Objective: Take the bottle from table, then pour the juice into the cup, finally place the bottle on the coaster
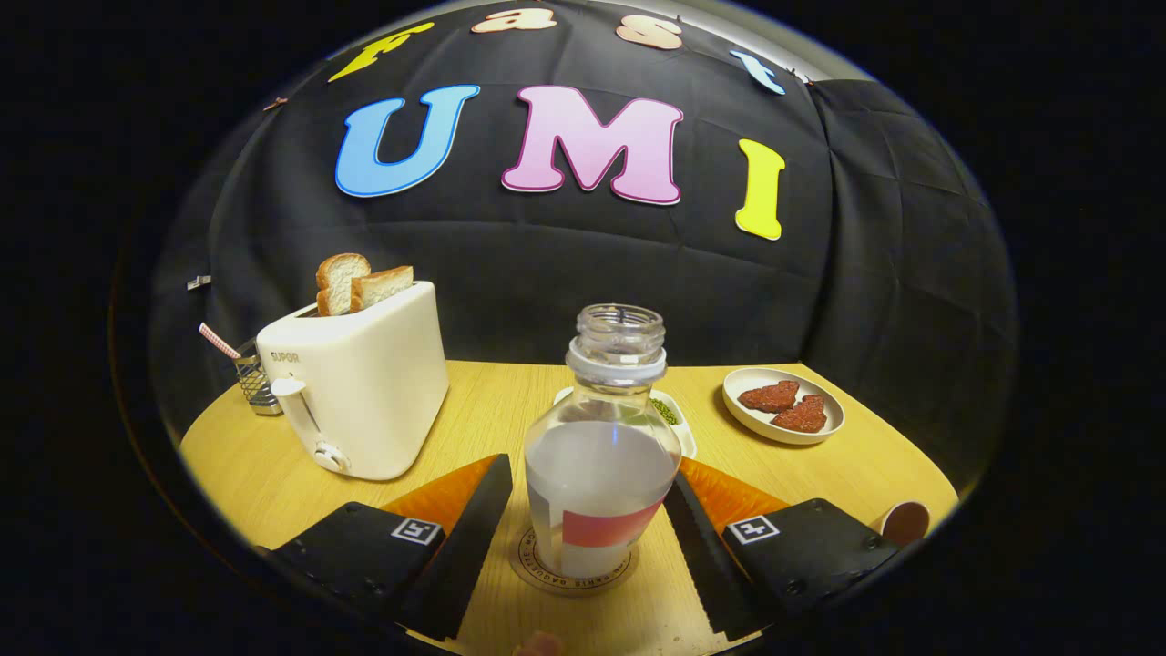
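A clear, uncapped bottle (601, 456) with pale liquid and a red-and-white label stands upright on a round coaster (526, 558) on the wooden table (510, 401). My gripper (592, 474) is open, with one finger on each side of the bottle's lower body. A strip of table shows between the left finger (474, 528) and the bottle. The right finger (697, 538) lies close along the bottle's side; I cannot tell if it touches. A small round, white-edged thing with a brown inside (905, 522), perhaps the cup, sits just right of the gripper's right side.
A white toaster (364, 392) holding two bread slices (360, 282) stands ahead to the left, with a wire basket (253, 378) behind it. A small dish with green bits (672, 415) is right behind the bottle. A white plate with red-brown pieces (783, 405) lies ahead right.
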`<action>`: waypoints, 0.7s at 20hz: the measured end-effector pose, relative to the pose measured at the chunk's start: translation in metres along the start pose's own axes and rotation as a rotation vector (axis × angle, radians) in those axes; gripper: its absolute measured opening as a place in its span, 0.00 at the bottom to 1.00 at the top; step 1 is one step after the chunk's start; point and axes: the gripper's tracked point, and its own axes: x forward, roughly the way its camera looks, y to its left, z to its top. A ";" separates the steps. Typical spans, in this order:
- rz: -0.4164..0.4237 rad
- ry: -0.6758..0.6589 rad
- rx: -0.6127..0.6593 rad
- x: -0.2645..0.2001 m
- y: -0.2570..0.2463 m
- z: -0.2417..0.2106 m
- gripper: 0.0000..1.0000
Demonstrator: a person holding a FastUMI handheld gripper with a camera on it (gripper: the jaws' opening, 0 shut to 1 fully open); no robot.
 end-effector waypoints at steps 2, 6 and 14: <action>-0.003 0.026 0.003 -0.010 -0.002 -0.002 0.98; 0.005 0.040 0.012 -0.035 -0.003 0.006 0.98; 0.046 -0.015 0.027 -0.122 -0.009 0.052 0.98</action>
